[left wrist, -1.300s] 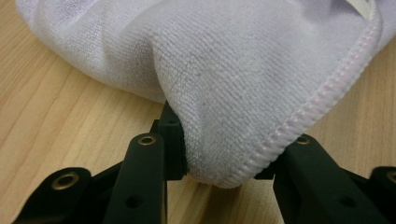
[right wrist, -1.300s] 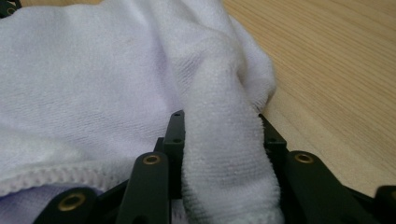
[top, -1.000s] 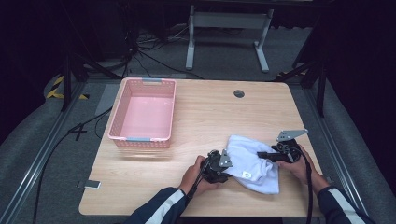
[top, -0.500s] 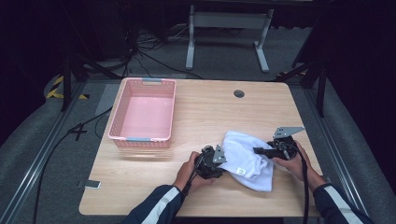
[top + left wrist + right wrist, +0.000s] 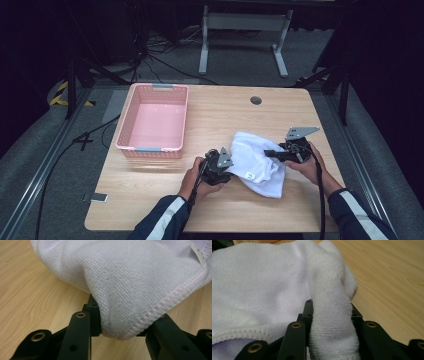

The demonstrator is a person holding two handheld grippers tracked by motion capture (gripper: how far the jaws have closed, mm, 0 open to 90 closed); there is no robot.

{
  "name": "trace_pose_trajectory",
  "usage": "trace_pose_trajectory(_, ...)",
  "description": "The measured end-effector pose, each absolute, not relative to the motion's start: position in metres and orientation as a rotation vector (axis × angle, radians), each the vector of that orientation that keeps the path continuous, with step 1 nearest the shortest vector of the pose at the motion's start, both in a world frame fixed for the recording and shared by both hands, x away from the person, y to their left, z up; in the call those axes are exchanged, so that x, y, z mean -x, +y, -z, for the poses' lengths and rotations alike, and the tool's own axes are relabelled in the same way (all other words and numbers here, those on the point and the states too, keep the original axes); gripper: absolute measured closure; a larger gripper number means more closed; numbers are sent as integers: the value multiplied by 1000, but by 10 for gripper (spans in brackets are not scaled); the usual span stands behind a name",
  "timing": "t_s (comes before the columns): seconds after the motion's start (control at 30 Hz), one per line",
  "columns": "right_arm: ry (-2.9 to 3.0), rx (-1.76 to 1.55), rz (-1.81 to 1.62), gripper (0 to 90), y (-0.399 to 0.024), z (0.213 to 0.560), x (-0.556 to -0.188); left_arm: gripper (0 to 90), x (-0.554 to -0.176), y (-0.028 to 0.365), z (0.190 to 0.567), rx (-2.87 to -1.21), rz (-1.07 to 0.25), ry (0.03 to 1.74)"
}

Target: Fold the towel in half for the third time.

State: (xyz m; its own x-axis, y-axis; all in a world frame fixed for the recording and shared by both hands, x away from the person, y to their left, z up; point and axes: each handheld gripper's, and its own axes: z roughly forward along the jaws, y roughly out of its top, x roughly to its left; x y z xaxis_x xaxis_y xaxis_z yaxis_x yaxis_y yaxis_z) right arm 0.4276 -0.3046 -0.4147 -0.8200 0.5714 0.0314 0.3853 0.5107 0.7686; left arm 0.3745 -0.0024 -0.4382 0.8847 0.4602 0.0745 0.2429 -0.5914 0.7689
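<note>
- Towel (image 5: pixel 256 161): one white towel, bunched between my two grippers on the near right part of the table, one end of it hanging down to the wood toward me.
- A small white tag (image 5: pixel 248 175) shows on its near side; in the left gripper view a stitched hem (image 5: pixel 172 298) runs along its edge.
- My left gripper (image 5: pixel 225 167) has its jaws clamped on a fold of the towel at the towel's left side; in the left gripper view (image 5: pixel 120 330) the cloth bulges out between the two black jaws.
- My right gripper (image 5: pixel 272 153) pinches a thick roll of the towel at its right side; in the right gripper view (image 5: pixel 332 325) that roll sits squeezed between the jaws.
- One pink basket (image 5: pixel 131 131) stands on the far left part of the table, well apart from the towel.
- One table (image 5: pixel 225 112), light wood, with a round dark hole (image 5: pixel 256 100) near its far edge.
- The room is dark: grey floor, loose black cables (image 5: pixel 165 47), a grey metal stand (image 5: pixel 245 22) behind the table, and a strip of yellow-black tape (image 5: pixel 62 95) at the left.
</note>
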Motion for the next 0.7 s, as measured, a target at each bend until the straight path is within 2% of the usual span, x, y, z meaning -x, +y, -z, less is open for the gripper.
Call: trace_pose_trajectory(0.7, 2542, -691, -1239, 679, -246, 382, -462, 669, -378, 46, 416, -2133, -438, 613)
